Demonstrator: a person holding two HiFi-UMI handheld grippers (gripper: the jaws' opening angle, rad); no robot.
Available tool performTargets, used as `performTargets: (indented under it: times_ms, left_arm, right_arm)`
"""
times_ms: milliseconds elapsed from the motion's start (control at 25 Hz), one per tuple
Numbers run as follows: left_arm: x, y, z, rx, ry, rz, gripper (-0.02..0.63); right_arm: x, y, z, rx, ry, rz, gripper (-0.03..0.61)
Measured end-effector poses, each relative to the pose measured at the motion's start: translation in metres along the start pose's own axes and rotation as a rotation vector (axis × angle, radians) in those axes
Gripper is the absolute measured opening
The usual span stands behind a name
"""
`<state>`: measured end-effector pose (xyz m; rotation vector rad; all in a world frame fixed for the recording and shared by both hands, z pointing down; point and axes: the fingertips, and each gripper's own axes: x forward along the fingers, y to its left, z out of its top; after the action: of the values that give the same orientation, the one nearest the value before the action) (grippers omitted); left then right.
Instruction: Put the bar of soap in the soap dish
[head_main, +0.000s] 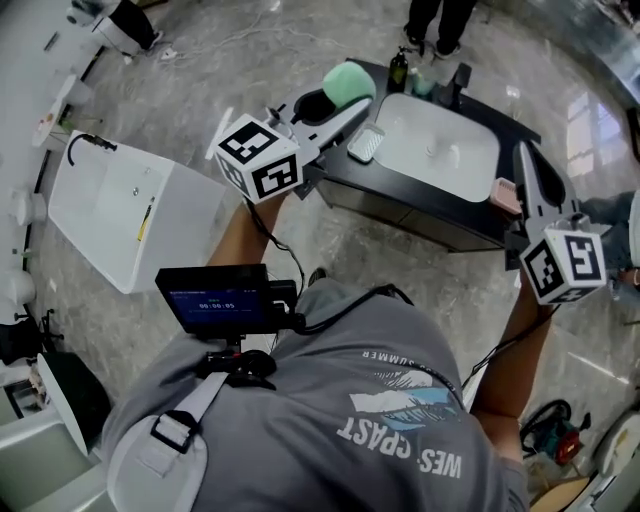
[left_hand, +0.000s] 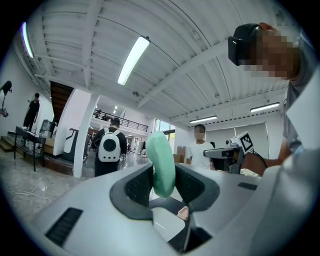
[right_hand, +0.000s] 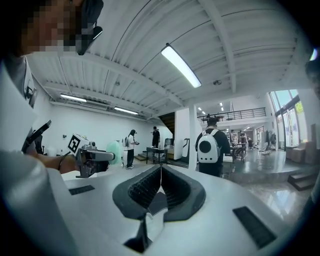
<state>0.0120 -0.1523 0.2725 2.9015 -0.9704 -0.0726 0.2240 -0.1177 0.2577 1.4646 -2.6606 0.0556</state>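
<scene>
A pale green bar of soap (head_main: 348, 82) is clamped in my left gripper (head_main: 345, 105), held up above the left end of a black counter (head_main: 400, 205). In the left gripper view the soap (left_hand: 162, 162) stands on edge between the jaws. A small ribbed white soap dish (head_main: 366, 144) lies on the counter beside the white basin (head_main: 440, 145), just below and right of the soap. My right gripper (head_main: 522, 155) hovers over the counter's right end, shut with nothing in it (right_hand: 161, 172).
Dark bottles (head_main: 400, 70) stand at the counter's back. A pink block (head_main: 505, 195) lies at its right edge. A white tub (head_main: 130, 210) stands on the floor to the left. People stand in the hall, one with a backpack (right_hand: 212, 147).
</scene>
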Motion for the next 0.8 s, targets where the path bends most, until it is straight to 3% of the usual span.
performTargets:
  times_ms: [400,800]
  left_arm:
    - [0.024,-0.022,-0.003,0.023,0.042,0.037,0.135]
    - [0.041,0.001,-0.013,0.018,0.086,-0.018,0.135]
  right_arm:
    - [-0.009,-0.026,-0.014,0.018,-0.003,0.038,0.006]
    - [0.005,-0.035,-0.021,0.040,0.014,-0.031,0.006]
